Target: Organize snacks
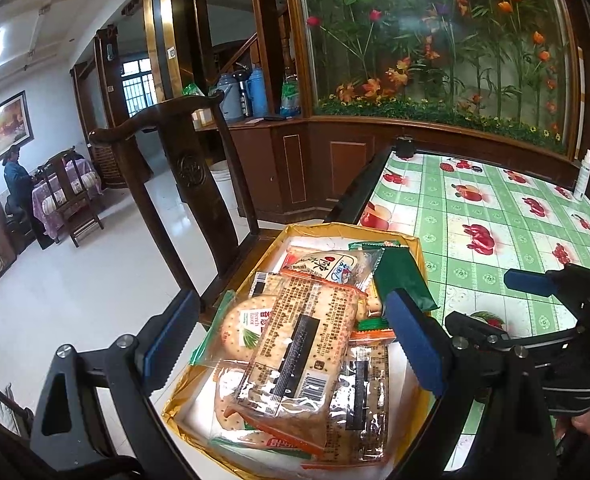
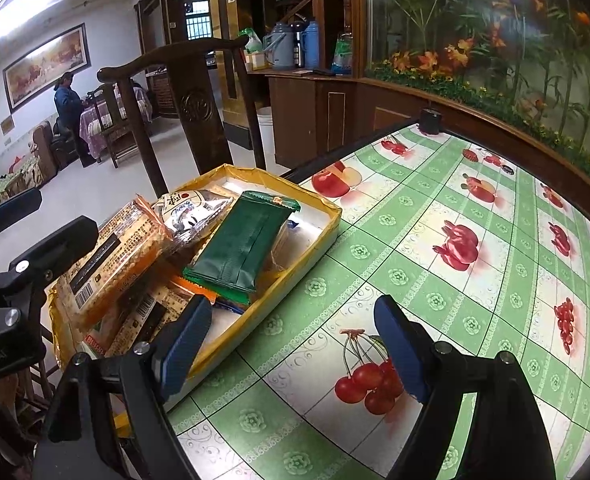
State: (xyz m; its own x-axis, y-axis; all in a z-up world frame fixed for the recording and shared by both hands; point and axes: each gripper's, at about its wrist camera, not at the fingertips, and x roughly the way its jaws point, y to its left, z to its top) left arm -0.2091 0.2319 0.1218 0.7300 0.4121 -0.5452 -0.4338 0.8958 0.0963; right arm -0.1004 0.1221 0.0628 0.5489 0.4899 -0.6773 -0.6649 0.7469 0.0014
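A shallow yellow-rimmed box (image 1: pixel 419 256) sits at the table's left edge, piled with snack packs. On top lies a clear cracker pack (image 1: pixel 303 344) with an orange edge; a dark green packet (image 2: pixel 239 248) and a white-wrapped snack (image 2: pixel 191 208) lie behind it. My left gripper (image 1: pixel 291 340) hovers open over the pile, its blue pads standing apart on either side of the cracker pack. My right gripper (image 2: pixel 295 340) is open and empty. It sits just right of the box's near corner, over the tablecloth. Each gripper shows at the edge of the other's view.
A green checked tablecloth with fruit prints (image 2: pixel 455 280) covers the table. A dark wooden chair (image 1: pixel 191 168) stands against the box side. A small black object (image 2: pixel 431 120) sits at the far corner, a white bottle (image 1: pixel 583 176) at the right. A person (image 1: pixel 15 184) stands far off.
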